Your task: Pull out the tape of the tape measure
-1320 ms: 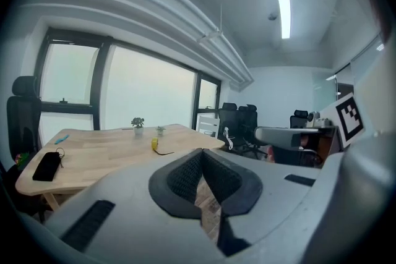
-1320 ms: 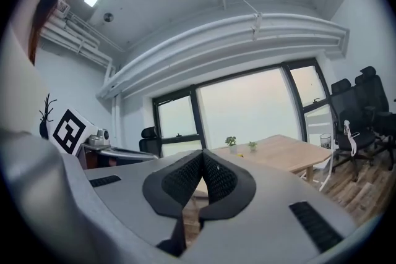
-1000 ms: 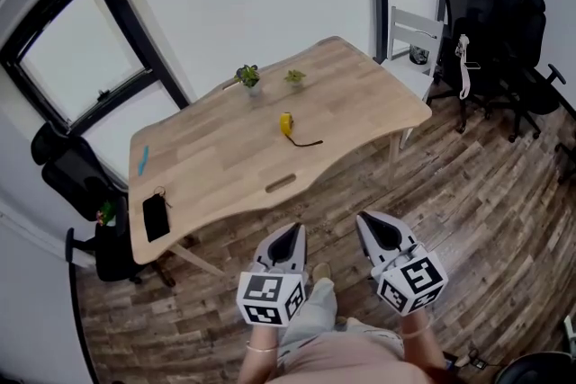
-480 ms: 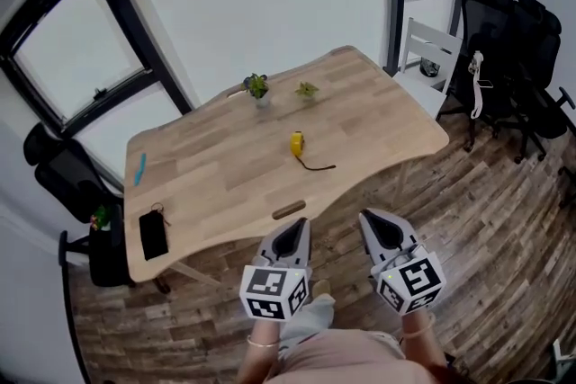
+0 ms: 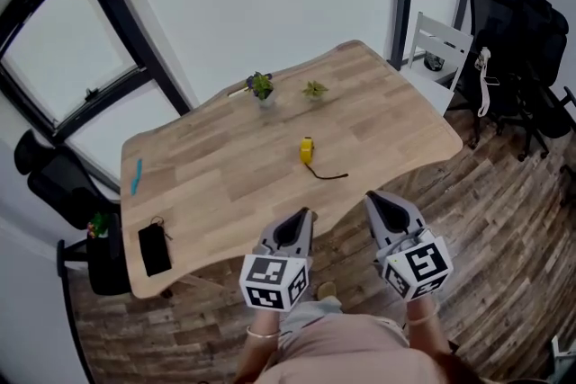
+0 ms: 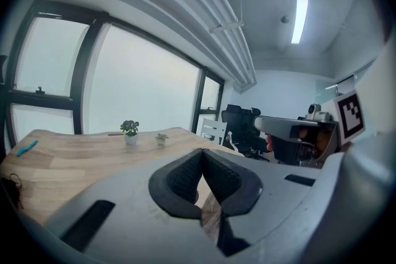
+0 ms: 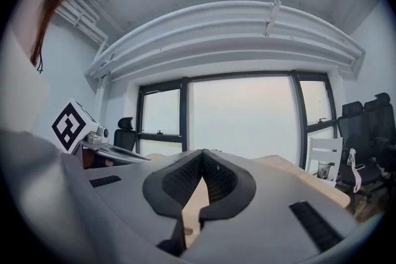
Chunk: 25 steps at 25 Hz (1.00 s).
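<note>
While the person stands at the near side of a pale wooden table, two handheld grippers are held out side by side in front of the body, their tips close to the table's near edge. The left gripper has its jaws pressed together with nothing between them. The right gripper is likewise closed and empty, its dark ribbed pads meeting at the tip. Each carries a cube with black-and-white square markers at its rear.

A small yellow tape measure sits near the middle of the table, well apart from both grippers. A short dark strip trails from it toward the near edge.

Two small potted plants stand at the far side of the table. A black pouch lies at the table's near left corner, and a thin blue object lies along the left edge. A white chair stands past the right end of the table, with black office chairs behind it. Large windows fill the far wall.
</note>
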Each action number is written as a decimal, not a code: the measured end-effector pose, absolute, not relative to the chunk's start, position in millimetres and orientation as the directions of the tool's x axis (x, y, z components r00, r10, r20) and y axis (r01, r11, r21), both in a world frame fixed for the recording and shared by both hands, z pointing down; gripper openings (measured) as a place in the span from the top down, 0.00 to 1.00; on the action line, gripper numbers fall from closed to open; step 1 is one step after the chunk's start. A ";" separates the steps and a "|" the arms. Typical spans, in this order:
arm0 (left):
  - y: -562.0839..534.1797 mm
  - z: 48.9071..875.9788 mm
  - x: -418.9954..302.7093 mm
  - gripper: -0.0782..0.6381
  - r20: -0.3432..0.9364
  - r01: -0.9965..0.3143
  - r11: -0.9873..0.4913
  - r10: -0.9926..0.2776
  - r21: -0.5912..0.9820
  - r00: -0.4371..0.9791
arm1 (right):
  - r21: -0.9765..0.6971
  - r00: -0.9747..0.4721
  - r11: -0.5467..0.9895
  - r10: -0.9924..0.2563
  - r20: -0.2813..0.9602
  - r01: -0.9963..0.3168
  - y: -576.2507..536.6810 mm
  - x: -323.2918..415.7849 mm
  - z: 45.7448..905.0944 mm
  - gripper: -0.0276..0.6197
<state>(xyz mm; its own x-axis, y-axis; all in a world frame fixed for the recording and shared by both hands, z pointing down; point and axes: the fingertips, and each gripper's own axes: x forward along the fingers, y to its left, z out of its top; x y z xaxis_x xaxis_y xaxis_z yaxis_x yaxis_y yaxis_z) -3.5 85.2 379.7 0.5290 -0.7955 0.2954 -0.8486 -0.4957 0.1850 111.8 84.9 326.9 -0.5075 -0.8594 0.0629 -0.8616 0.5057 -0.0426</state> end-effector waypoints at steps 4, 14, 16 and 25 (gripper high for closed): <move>57.2 386.2 -17.4 0.89 0.304 -0.850 -0.493 -0.793 0.187 0.528 | -0.063 -0.495 0.491 -0.867 0.057 -0.869 61.4 103.9 323.6 0.96; 5.4 407.8 -27.1 0.89 0.327 -0.850 -0.462 -0.786 0.253 0.524 | -0.043 -0.464 0.463 -0.875 0.137 -0.885 23.5 110.6 346.7 0.96; -6.7 413.2 -27.3 0.89 0.337 -0.855 -0.453 -0.787 0.254 0.517 | -0.049 -0.469 0.467 -0.872 0.143 -0.883 8.3 112.6 351.4 0.96; -70.0 434.6 -19.3 0.89 0.370 -0.884 -0.379 -0.807 0.272 0.460 | -0.053 -0.556 0.555 -0.817 0.156 -0.830 -71.0 111.3 350.9 0.96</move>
